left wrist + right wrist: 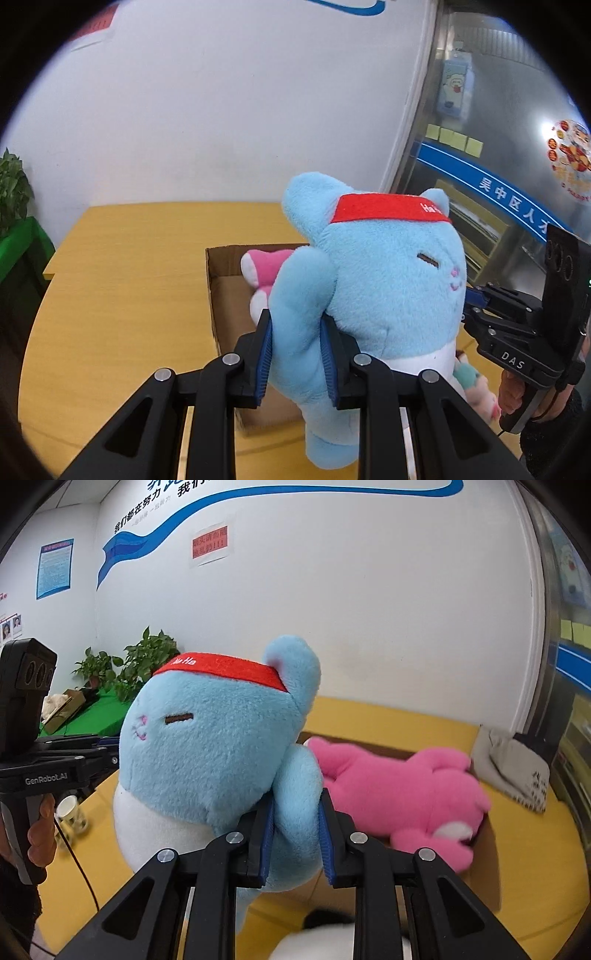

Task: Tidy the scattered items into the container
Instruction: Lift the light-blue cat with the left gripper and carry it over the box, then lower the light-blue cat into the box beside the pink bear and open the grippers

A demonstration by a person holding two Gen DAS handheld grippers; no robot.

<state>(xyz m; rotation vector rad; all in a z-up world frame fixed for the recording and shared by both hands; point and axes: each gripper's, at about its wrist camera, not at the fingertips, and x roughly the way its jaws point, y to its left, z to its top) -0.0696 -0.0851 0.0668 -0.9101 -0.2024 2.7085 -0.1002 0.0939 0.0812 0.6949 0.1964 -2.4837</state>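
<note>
Blue plush (373,280) held up over yellow table (122,295), gripped from both sides. Left gripper (295,354) clamped on one blue arm, pads pressed into the fur, narrow gap only. Right gripper (295,834) clamped on the other arm the same way. Red headband (225,668) across the head, eyes stitched shut, white belly (155,827) facing sideways. Hung upright, leg dangling just beside cardboard box (225,295), partly over its near wall. Pink plush (402,794) lay inside box, on its side, white paw tips showing. Small pastel plush (476,387) sat on table under the right gripper (469,302), mostly hidden. Grey cloth bag (513,771) slumped at table's far edge by the wall. Paper cup (70,812) stood lower left, off the table. Potted plants (140,661) on green surface behind.
</note>
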